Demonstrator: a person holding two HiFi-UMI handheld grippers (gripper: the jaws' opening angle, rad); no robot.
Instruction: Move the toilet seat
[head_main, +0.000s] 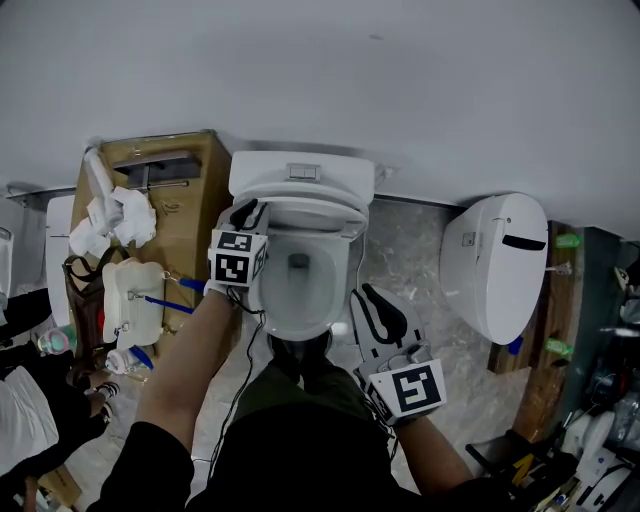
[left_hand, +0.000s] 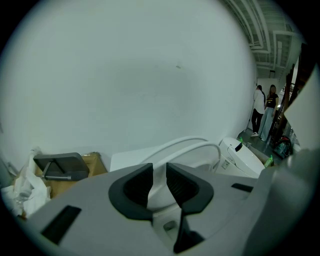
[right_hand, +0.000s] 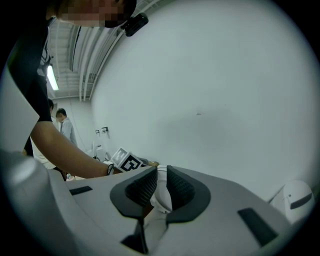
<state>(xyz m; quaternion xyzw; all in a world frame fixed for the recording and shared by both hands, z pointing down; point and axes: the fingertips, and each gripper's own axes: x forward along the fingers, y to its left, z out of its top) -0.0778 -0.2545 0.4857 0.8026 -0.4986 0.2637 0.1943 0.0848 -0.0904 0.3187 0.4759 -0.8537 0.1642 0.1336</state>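
Two grippers flank the toilet (head_main: 300, 175). The left gripper (head_main: 248, 213) clamps the seat (head_main: 318, 212) at its left edge. The right gripper (head_main: 372, 300), jaws slightly parted and empty, hangs beside the bowl (head_main: 337, 285).

Your toilet seat (head_main: 318, 212) is plain white, and so is the bowl (head_main: 340, 272) under it. Your left gripper (head_main: 250, 212) and right gripper (head_main: 378, 305) are pale grey with black jaws, and each cube carries black-and-white square markers. The floor (head_main: 400, 250) is grey and marbled. The box (head_main: 200, 220) is cardboard brown. The second toilet (head_main: 490, 270) is white with a black slot. The wall (head_main: 350, 70) is pale grey.
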